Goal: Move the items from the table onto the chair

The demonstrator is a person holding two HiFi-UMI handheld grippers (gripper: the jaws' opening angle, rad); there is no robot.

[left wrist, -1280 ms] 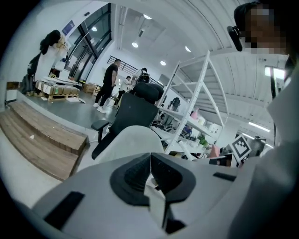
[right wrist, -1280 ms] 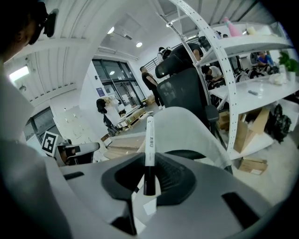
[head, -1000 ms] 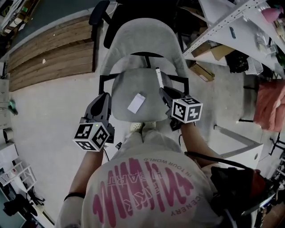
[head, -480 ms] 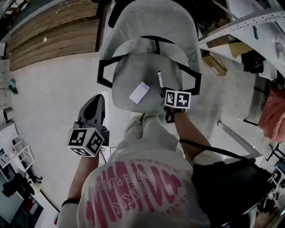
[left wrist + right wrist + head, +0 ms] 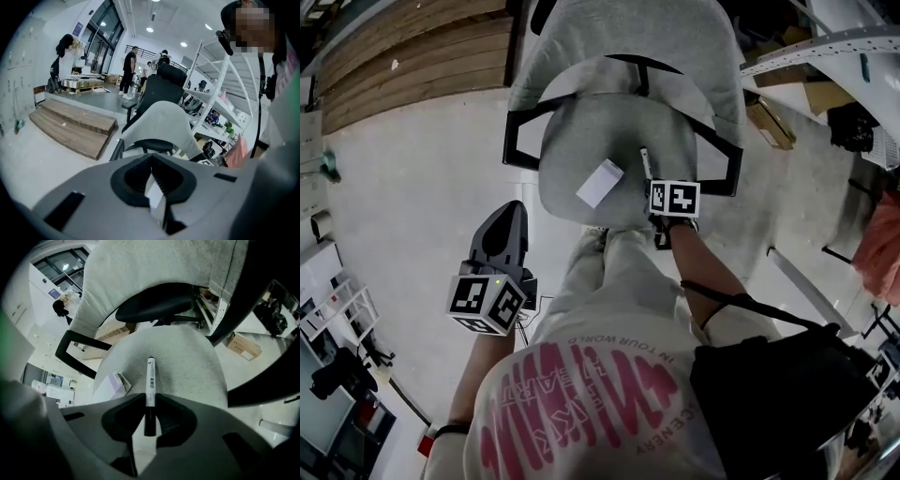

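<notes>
My left hand-held gripper [image 5: 509,214] hangs over the floor [image 5: 412,187], left of the chair [image 5: 619,37], its jaws pressed together with nothing between them. On the chair's grey seat [image 5: 581,131], in the near half, lies a small white box [image 5: 600,182]. Just right of it is a marker pen [image 5: 644,161]. My right hand-held gripper [image 5: 149,405] has it clamped by the dark end, with the white barrel pointing toward the far side of the seat. I cannot tell whether the pen touches the cushion. That hand-held gripper is at the seat's near right edge.
</notes>
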